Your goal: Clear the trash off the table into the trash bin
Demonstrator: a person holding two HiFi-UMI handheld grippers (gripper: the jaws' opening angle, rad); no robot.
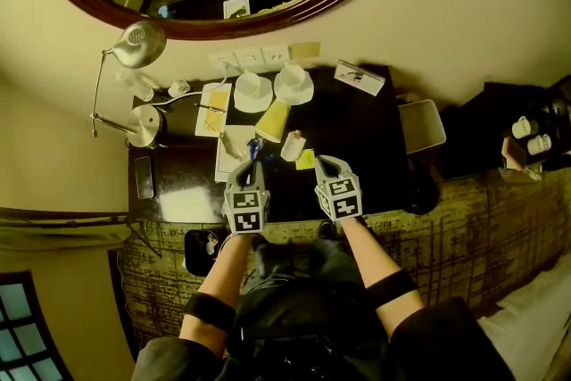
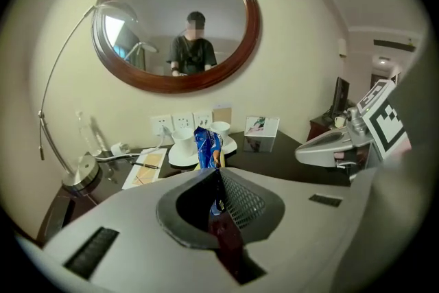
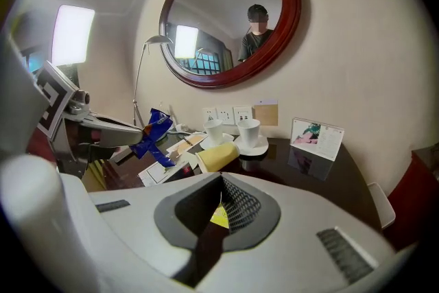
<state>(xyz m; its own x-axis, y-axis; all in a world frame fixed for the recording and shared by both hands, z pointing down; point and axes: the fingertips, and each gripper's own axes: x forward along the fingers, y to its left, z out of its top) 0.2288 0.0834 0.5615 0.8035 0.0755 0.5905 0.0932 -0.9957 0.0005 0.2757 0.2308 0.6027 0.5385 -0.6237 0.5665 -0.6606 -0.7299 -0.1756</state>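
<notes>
My left gripper [image 1: 252,165] is shut on a crumpled blue snack wrapper [image 1: 255,149], held above the dark table [image 1: 366,147]. In the left gripper view the wrapper [image 2: 207,146] sticks up from between the closed jaws [image 2: 218,173]. My right gripper [image 1: 319,165] is shut on a small yellow paper scrap [image 1: 306,159], and the right gripper view shows the scrap [image 3: 219,217] pinched low between the jaws [image 3: 221,179]. A yellow paper cup [image 1: 273,120] lies on its side on the table, with a small white scrap [image 1: 293,145] beside it.
Two white cups on saucers [image 1: 252,90] [image 1: 293,83] stand at the back, a photo card [image 1: 359,77] to their right. A desk lamp [image 1: 134,45], papers with a pen [image 1: 212,109] and a phone [image 1: 144,177] are on the left. A white rectangular container [image 1: 422,125] sits off the right edge.
</notes>
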